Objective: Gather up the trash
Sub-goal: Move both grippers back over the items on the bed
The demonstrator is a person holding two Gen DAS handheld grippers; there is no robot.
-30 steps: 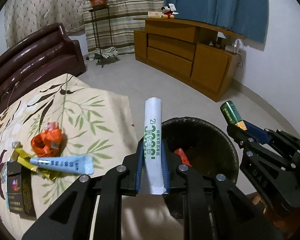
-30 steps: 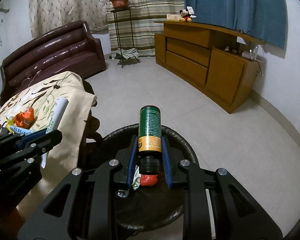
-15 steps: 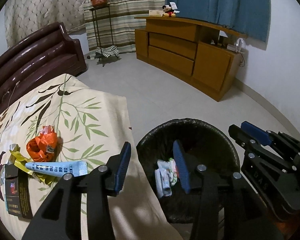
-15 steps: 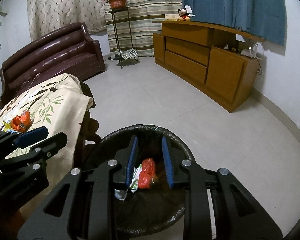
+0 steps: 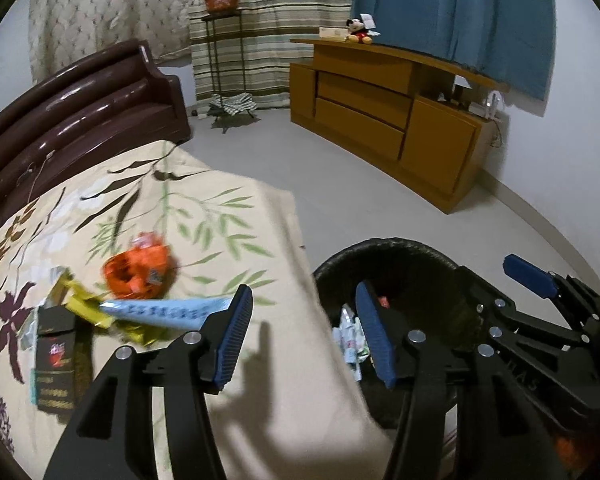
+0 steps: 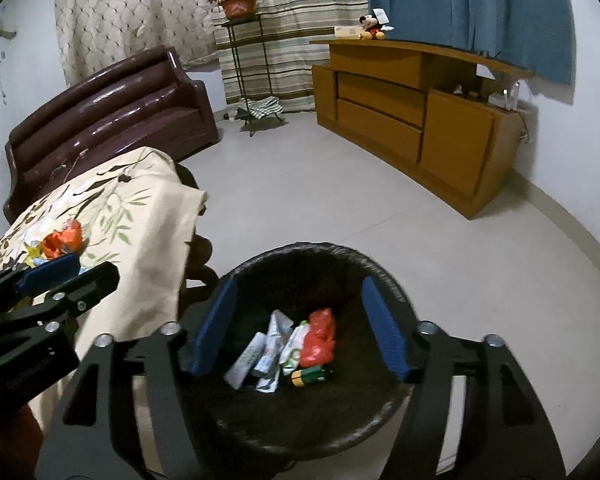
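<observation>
The black trash bin (image 6: pixel 388 280) stands on the floor beside the cloth-covered table (image 5: pixel 228 216). In it lie white tubes (image 6: pixel 260 350), a red wrapper (image 6: pixel 320 338) and a small green bottle (image 6: pixel 309 376). My right gripper (image 6: pixel 300 328) hangs over the bin, its jaws opening with nothing between them. My left gripper (image 5: pixel 304 338) is over the table's edge next to the bin (image 5: pixel 412 264), jaws also opening and empty. On the cloth lie an orange wrapper (image 5: pixel 138 270), a blue tube (image 5: pixel 168 312), yellow wrappers (image 5: pixel 84 308) and a dark box (image 5: pixel 56 364).
A dark brown sofa (image 6: pixel 112 120) stands behind the table. A wooden cabinet (image 6: pixel 416 120) lines the right wall, with a plant stand (image 6: pixel 244 64) by the striped curtain. Pale floor (image 6: pixel 340 200) lies between them.
Both grippers let go: the white tube left the left jaws and the green bottle left the right jaws, both now in the bin. The left gripper shifted left toward the table; both jaws spread wider.
</observation>
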